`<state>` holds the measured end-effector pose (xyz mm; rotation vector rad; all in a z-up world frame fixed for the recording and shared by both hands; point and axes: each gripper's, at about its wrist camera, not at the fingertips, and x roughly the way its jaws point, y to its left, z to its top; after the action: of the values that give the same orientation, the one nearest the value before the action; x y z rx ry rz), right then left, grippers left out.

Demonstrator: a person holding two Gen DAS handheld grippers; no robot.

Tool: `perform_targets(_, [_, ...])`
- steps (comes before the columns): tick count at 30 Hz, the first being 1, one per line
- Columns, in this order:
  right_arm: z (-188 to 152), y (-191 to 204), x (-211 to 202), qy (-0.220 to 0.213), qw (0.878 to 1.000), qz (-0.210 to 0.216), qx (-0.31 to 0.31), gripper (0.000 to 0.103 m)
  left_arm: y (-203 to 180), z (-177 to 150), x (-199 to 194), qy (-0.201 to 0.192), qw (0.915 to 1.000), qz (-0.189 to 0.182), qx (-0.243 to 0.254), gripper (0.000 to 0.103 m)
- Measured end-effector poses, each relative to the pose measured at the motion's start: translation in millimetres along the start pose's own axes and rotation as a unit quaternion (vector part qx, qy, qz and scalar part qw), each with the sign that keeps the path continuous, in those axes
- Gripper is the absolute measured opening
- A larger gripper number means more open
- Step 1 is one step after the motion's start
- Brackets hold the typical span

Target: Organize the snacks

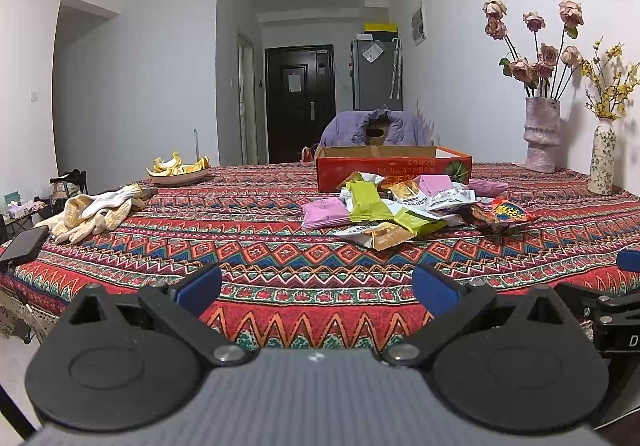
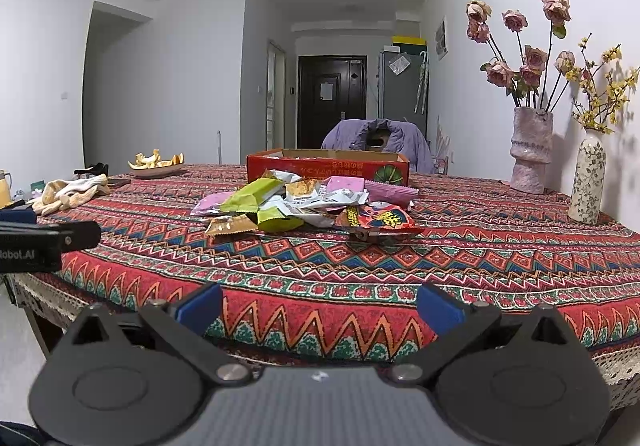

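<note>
1. The left gripper (image 1: 316, 288) hangs over the near part of the patterned tablecloth (image 1: 248, 230), its blue pads spread wide with nothing between them. The right gripper (image 2: 320, 306) sits just off the near table edge, likewise wide open and empty.

2. Ahead of both lies the snack pile (image 1: 404, 205), a loose heap of packets on the cloth, apart from either gripper. From the left gripper it lies forward and to the right; from the right gripper (image 2: 308, 205) it is nearly straight ahead, a touch left of centre.

3. Nearest the grippers at the pile's front edge is the gold packet (image 2: 230, 225), its long side running roughly across the view. A green packet (image 2: 252, 195) is propped on the heap, slanting up and away. The red bag (image 2: 378, 219) lies at the right end, long axis also crosswise.

4. Just beyond the pile stands the red box (image 2: 328, 167), open at the top, its long wall facing the grippers; the farthest packets seem to touch or nearly touch it.

5. My judgement: the left gripper, already over the table, looks slightly nearer, yet the right one faces the pile more squarely, so neither has an obvious claim. Crosswise packets would suit a straight-in pinch over their short width, then a forward carry to the box.
</note>
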<state>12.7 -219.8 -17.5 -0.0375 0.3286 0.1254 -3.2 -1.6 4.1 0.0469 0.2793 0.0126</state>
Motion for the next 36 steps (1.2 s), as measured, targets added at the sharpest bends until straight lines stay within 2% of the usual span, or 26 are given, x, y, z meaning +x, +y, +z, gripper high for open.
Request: perform_targets(36, [0.1, -1.0, 0.1, 0.003, 1.000, -0.001, 0.002, 0.103, -1.8, -1.6, -0.5, 0.001, 1.0000, -0.005, 0.006, 0.103])
